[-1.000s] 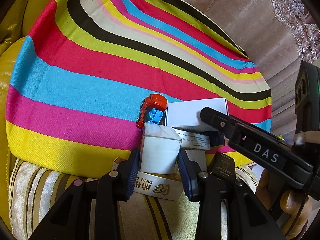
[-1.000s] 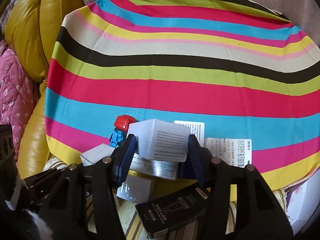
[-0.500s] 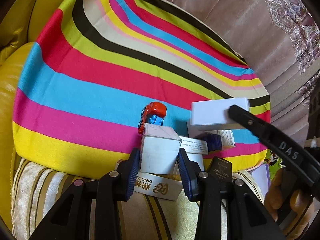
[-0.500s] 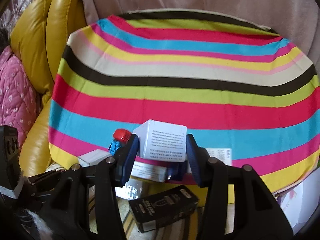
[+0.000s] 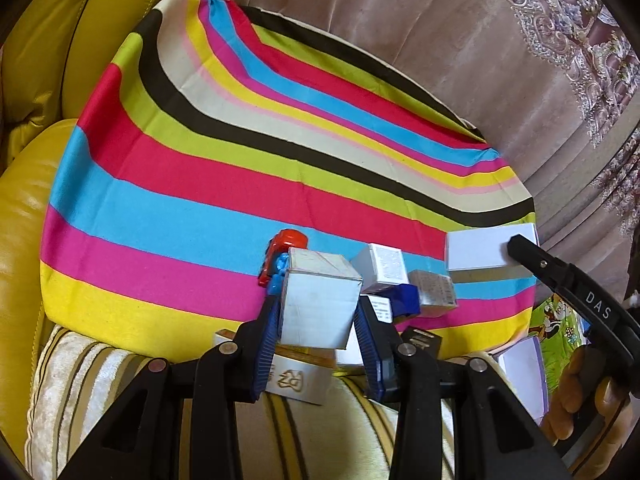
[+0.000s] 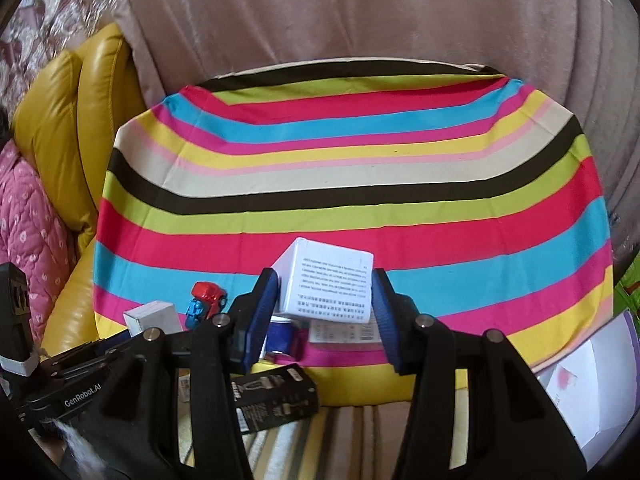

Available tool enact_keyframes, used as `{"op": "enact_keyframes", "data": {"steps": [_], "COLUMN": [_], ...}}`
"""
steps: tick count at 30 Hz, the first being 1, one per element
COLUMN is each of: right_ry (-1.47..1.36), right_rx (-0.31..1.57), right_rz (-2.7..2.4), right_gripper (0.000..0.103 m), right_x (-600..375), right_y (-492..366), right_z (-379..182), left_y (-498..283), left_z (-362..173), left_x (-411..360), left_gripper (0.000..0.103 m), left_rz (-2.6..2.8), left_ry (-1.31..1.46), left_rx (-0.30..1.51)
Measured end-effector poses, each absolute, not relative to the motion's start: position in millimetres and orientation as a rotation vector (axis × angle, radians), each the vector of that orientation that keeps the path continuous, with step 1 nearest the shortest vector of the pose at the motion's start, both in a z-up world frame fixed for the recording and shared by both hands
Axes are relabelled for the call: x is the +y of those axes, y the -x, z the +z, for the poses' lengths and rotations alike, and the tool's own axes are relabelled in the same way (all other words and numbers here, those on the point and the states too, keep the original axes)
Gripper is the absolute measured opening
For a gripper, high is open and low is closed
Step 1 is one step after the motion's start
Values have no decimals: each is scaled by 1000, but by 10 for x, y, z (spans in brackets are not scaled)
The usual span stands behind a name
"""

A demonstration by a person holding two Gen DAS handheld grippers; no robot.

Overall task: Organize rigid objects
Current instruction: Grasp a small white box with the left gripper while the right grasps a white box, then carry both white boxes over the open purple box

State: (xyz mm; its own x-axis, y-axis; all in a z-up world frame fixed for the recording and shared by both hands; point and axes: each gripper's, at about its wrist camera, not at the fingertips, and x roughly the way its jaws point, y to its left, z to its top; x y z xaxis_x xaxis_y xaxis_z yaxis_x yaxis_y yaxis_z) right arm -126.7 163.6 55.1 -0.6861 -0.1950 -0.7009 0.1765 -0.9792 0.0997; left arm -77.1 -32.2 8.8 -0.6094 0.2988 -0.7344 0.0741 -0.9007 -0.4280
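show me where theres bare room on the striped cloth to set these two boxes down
Free: the whole far stretch of the striped cloth, from the black stripe back to the curtain, and its left side toward the yellow cushion. Crowded: the near edge, where the toy car, small cartons and black box cluster below both claws.

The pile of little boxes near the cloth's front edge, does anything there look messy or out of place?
Yes. A red and blue toy car lies tipped among the cartons, and a black box has slid off the striped cloth. Each gripper holds a white box: left gripper, right gripper.
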Motion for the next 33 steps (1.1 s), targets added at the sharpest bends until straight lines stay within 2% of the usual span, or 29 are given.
{"op": "enact_keyframes", "data": {"steps": [16,33], "right_ry": [-1150,-1294], "right_rx": [-112,-210], "right_rz": [-2887,-3037], "right_gripper": [52,52], "right_x": [2697,3759], "right_y": [803,220], "right_z": [608,515], "left_y": [722,635], "left_z": [304,379], "left_x": [264,1440], "left_gripper": [39,39], "left_rz": [2553,2326], "left_ry": [1235,1252], "left_rx": [-541,-342]}}
